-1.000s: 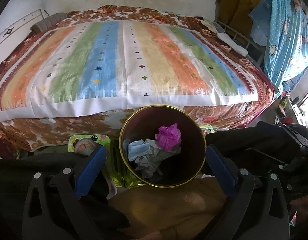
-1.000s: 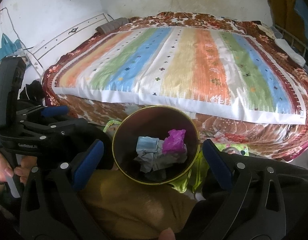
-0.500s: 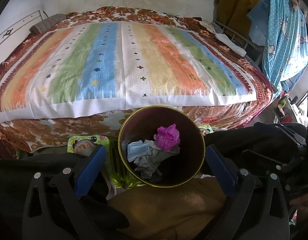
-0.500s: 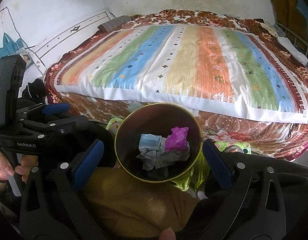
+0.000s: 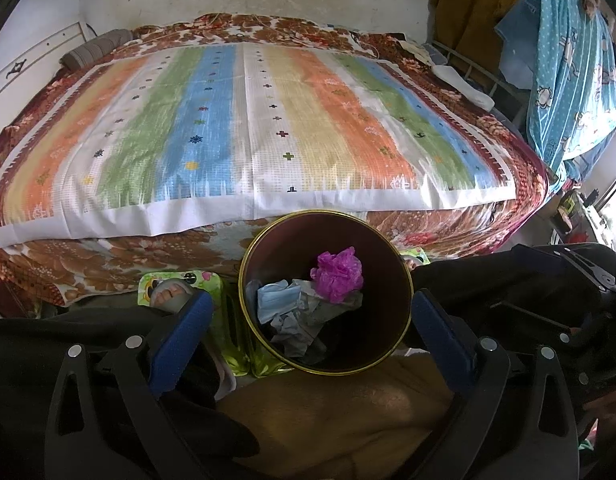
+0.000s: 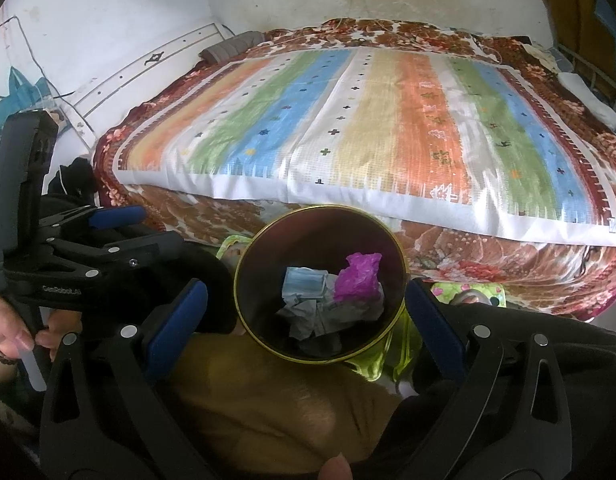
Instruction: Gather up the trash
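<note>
Both grippers, left point(image 5: 308, 320) and right point(image 6: 305, 312), are held with fingers spread, nothing gripped. Bin point(image 5: 384, 320) is framed between them at lower centre, trash point(image 5: 339, 274) inside. Bed point(image 5: 247, 128) fills the upper frame.

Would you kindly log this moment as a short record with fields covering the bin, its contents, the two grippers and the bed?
bin: round trash bin, dark inside with a gold rim, on the floor before the bed
contents: purple plastic wad, blue face mask, grey crumpled paper
left gripper: open, empty, above the bin
right gripper: open, empty, above the bin
bed: striped cover, no trash visible on it
floor by bin: green patterned mat
</note>
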Motion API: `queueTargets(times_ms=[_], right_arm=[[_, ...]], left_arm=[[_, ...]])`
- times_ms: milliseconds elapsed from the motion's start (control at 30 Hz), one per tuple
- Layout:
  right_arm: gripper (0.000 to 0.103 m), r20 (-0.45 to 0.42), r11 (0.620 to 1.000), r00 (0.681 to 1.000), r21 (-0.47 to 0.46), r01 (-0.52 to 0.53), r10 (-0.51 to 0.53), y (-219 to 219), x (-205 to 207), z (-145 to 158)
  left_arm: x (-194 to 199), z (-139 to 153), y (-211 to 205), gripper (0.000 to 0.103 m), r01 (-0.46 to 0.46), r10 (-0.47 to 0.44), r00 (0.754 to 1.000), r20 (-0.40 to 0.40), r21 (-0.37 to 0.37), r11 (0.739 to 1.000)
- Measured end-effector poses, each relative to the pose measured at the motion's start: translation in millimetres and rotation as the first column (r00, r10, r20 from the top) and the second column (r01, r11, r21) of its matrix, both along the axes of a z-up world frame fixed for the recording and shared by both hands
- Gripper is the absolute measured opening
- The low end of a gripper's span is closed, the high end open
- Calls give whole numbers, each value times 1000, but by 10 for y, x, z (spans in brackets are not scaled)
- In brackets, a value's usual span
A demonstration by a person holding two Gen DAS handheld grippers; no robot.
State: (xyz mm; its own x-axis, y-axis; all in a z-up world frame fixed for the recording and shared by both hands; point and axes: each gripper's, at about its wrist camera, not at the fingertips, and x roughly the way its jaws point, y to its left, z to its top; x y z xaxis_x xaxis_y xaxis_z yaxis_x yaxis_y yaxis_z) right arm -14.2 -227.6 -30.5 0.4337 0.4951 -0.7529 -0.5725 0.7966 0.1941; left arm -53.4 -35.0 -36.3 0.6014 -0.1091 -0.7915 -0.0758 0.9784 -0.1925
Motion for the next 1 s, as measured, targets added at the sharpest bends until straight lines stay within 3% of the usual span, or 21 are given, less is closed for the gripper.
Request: queueTargets(times_ms=[1000], right_arm=[[94,-10,1000,1000,-2,-5,5,17,-14,-5]], left_arm=[[-4,-32,43,97,-7,7,1000,-7,26,1000]])
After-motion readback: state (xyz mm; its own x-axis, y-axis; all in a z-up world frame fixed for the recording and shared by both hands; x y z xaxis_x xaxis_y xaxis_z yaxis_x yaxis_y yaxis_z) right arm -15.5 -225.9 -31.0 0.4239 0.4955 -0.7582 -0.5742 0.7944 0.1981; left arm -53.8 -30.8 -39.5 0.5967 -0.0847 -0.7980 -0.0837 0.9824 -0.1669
